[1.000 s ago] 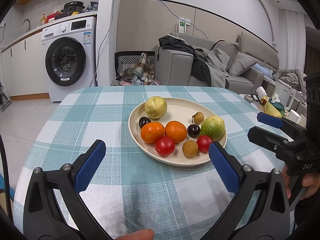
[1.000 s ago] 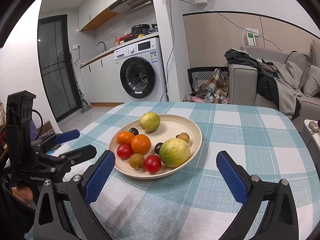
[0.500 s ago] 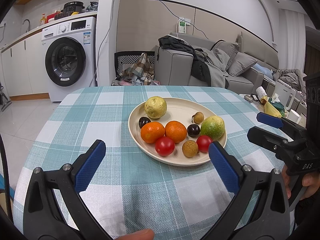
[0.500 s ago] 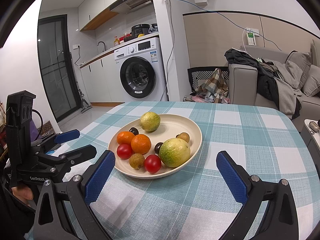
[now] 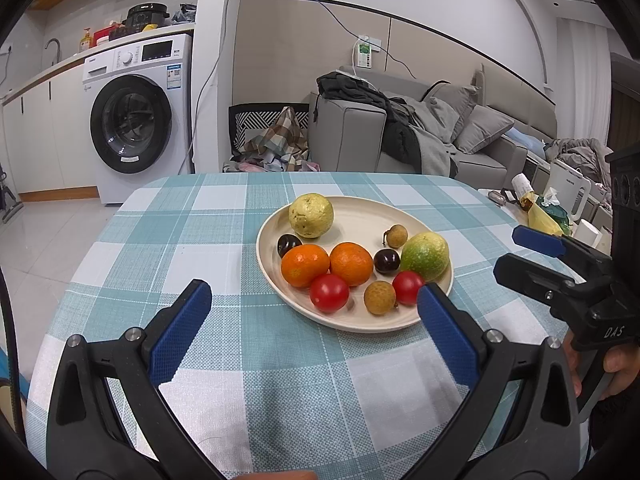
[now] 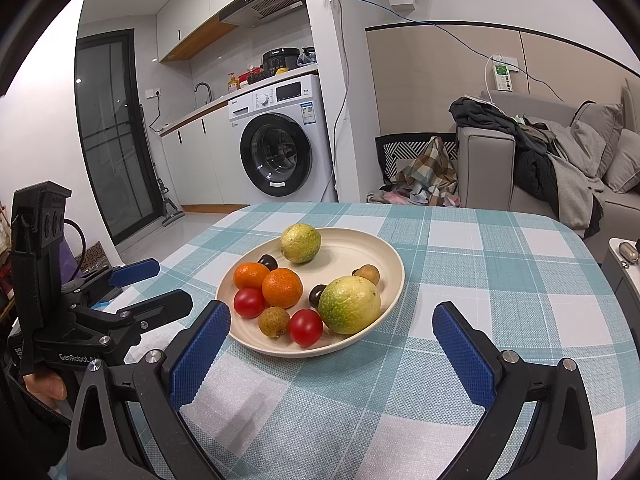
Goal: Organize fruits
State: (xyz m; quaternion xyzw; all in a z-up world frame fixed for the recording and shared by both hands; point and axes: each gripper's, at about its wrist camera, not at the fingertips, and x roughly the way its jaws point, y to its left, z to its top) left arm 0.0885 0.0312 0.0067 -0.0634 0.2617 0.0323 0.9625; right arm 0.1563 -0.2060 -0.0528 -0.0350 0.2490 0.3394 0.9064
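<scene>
Ahead of both tongs, a tabletop (image 5: 168, 240) under a teal-and-white check cloth, carrying a cream plate (image 5: 360, 216) just beyond the fingertips; all the fruit gathered inside its rim, none seen loose on the cloth, which fits fruit already sorted onto the plate as well as fruit waiting to be taken off it; no telling which. Farthest from the left tongs (image 5: 310, 312), a yellow guava (image 5: 311, 215) alone at the back; nearer the right tongs (image 6: 332, 332), a green guava (image 6: 349, 305) by the near rim, likely kept low in the dish against rolling; two oranges (image 5: 326, 264) touching side by side at the middle; two red tomatoes (image 5: 329, 293) nearest the fingertips; two brown longans (image 5: 380, 298), one near, one far; two dark cherries (image 5: 386, 261), small and partly tucked behind the oranges and guava. Both tongs spread wide, gripping nothing, held low and level in front of the plate, one to each side. Hidden or cut off: most of each hand behind the handles; undersides of the fruit; right tabletop edge past the right tongs (image 5: 560, 264); side-table clutter beyond hard to make out.
</scene>
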